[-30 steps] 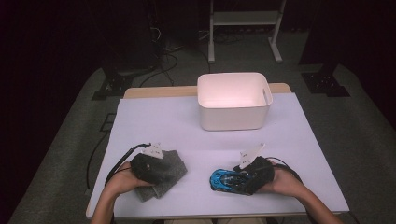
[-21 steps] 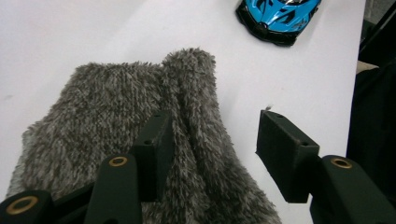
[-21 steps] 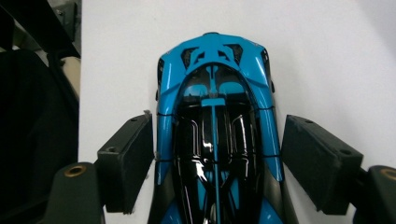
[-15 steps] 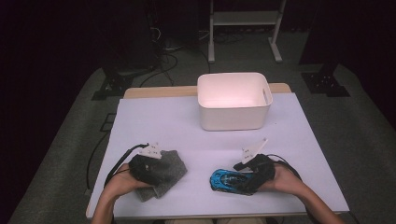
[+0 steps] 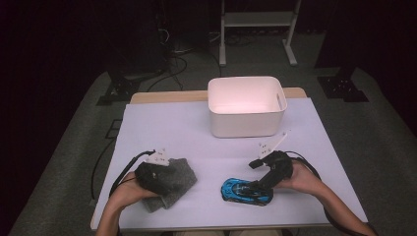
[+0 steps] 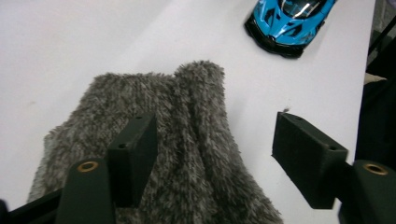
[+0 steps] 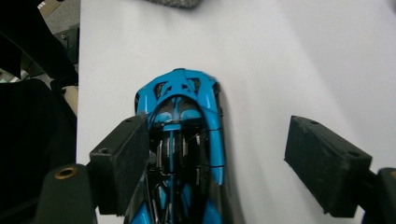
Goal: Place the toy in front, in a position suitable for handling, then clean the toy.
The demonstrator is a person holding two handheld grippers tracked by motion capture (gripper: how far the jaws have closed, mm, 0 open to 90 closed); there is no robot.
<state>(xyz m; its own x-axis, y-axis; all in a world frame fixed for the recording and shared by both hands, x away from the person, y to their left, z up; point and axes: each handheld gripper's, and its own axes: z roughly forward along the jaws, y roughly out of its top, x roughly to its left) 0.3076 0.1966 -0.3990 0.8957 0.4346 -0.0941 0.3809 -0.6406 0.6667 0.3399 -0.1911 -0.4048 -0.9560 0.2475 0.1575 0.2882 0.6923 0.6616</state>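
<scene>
now your left gripper [image 6: 215,154] has just been opening, jaws wide over the grey fuzzy cloth [image 6: 187,154] at the table's near left. your right gripper [image 7: 229,158], also just opening, straddles the blue toy car [image 7: 182,140] lying to the cloth's right.

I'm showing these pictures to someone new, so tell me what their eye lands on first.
The glossy blue toy sports car near the table's front edge grabs attention first, lying between the open jaws of the right gripper. Next comes the fuzzy grey folded cloth at front left, under the left gripper, whose jaws have just been opening. Behind them stands an empty white plastic bin by the far edge.
</scene>
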